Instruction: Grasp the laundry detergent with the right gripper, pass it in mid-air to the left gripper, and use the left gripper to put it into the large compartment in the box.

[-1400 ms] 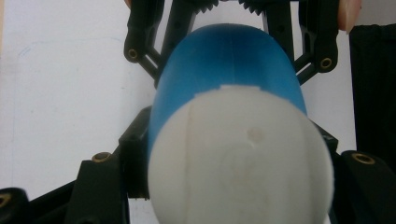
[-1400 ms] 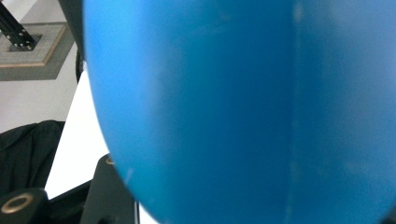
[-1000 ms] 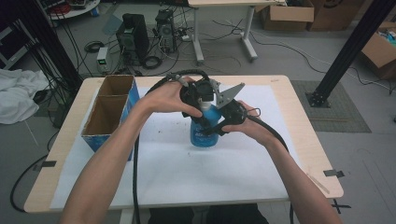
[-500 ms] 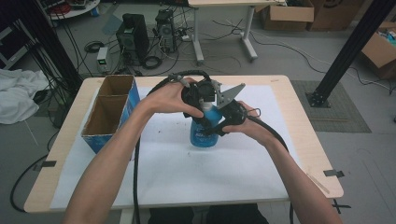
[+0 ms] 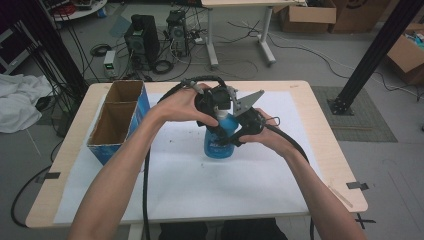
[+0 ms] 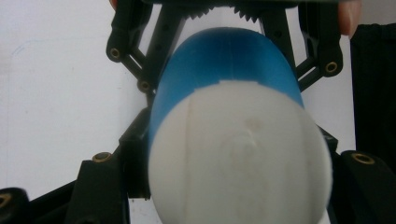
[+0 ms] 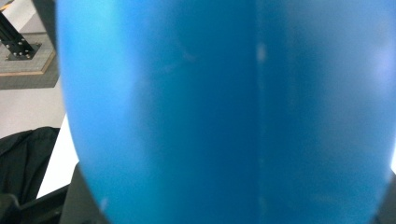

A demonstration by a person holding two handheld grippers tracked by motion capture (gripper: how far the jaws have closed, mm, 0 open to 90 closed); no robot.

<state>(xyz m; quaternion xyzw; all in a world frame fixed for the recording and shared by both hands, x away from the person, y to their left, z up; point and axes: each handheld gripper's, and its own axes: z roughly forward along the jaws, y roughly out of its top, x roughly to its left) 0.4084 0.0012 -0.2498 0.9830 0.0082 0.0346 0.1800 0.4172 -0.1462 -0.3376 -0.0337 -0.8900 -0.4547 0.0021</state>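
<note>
The blue bottle stands upright on the table, right of the cardboard box. The left gripper clamps its white cap, it seems. The right gripper, jaws just opening, sits against the bottle's side, apparently no longer pressing.

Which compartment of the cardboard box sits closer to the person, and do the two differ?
The near compartment of the cardboard box, on its blue-sided end, left of the blue bottle. The far compartment sits toward the table's back edge. Both look empty.
</note>
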